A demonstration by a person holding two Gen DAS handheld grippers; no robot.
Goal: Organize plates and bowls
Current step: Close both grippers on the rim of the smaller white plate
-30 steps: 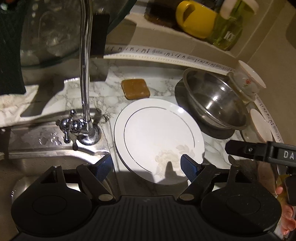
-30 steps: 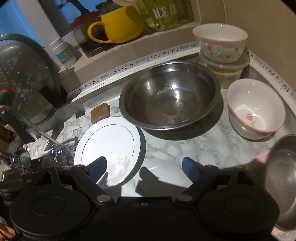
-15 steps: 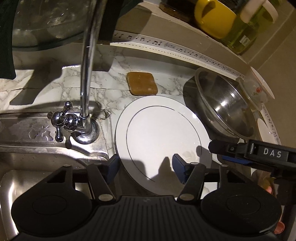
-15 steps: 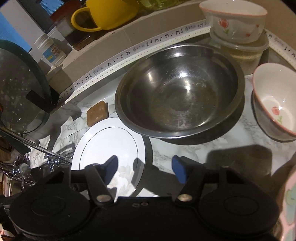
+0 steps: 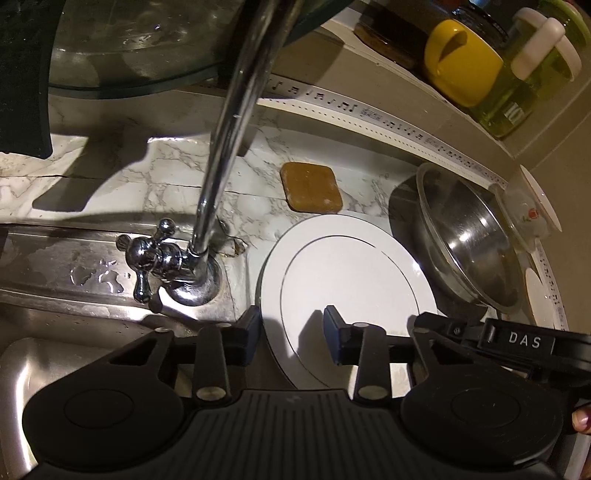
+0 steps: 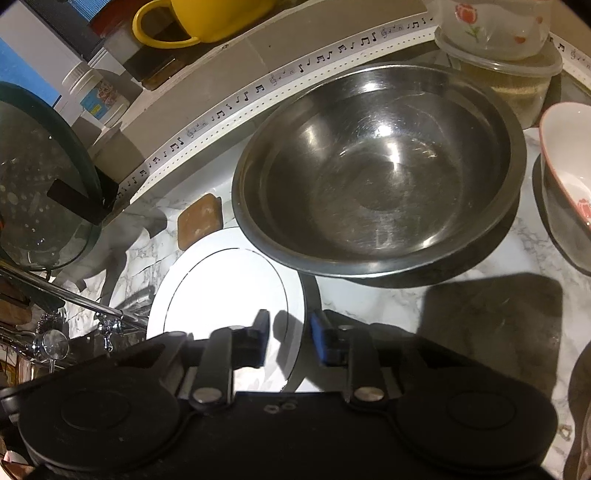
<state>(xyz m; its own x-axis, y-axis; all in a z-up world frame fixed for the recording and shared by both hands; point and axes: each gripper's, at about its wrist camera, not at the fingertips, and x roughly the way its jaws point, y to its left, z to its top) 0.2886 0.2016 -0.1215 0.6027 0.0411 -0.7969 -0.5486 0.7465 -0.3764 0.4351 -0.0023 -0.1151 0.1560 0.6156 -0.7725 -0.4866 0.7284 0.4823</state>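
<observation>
A white plate [image 5: 347, 280] [image 6: 229, 288] lies flat on the marble counter beside a large steel bowl [image 5: 469, 240] [image 6: 376, 177]. My left gripper [image 5: 293, 332] straddles the plate's left rim: one finger is off its edge, the other over its face. The jaws are closing, and I see no pad pressing on the plate. My right gripper [image 6: 290, 332] straddles the plate's right rim, its jaws closing too, with a gap still showing. A floral bowl [image 6: 569, 177] stands at the right. Another floral bowl [image 6: 491, 29] sits on a plastic container [image 6: 517, 85].
A chrome faucet [image 5: 229, 129] rises just left of the plate, with the steel sink [image 5: 55, 350] below it. A brown soap bar [image 5: 312, 186] lies behind the plate. A glass lid [image 5: 129, 44] leans at the back left. A yellow mug [image 5: 461, 62] and bottles stand on the ledge.
Both grippers have come down closer to the plate and their jaws have narrowed a lot. The left now sits at the plate's left rim, the right at its right rim.
</observation>
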